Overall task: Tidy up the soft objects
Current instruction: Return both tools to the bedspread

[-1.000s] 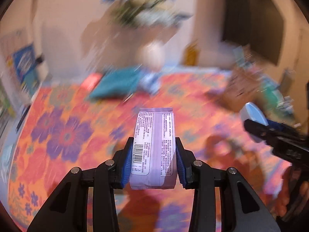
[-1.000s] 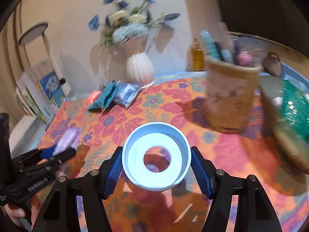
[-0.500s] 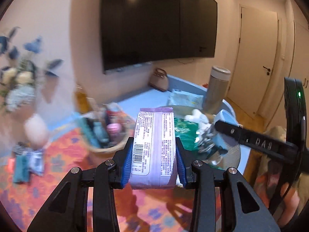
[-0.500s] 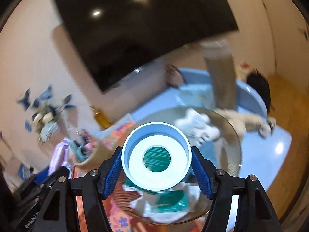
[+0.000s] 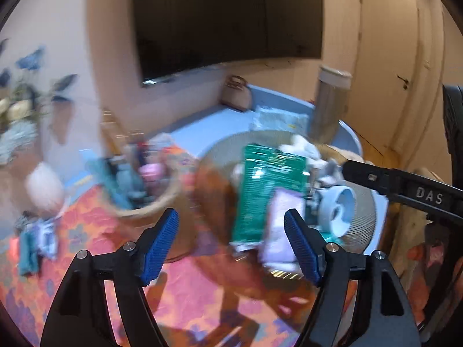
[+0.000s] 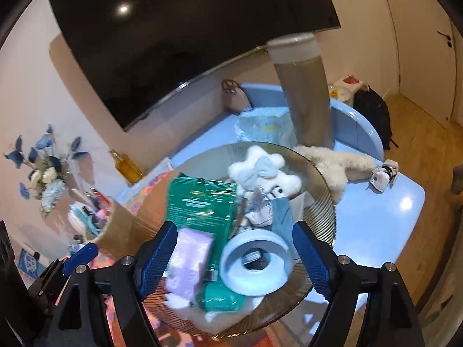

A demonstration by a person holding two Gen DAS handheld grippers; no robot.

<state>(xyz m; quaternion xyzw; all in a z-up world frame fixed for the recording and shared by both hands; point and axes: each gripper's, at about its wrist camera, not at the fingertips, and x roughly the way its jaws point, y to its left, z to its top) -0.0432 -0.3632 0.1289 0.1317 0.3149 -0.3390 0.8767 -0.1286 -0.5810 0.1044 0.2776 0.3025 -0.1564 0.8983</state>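
"DAS" — white letters on right tongs (image 5: 405,193)

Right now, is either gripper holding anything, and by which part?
Nothing is held. The left gripper and right gripper are opening; the purple pack and blue ring are free over the glass bowl.

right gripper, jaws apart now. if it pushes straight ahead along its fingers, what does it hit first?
Most likely the pale blue ring, lying in the glass bowl straight ahead of the opening right gripper, no pad touching it. Depth is unclear.
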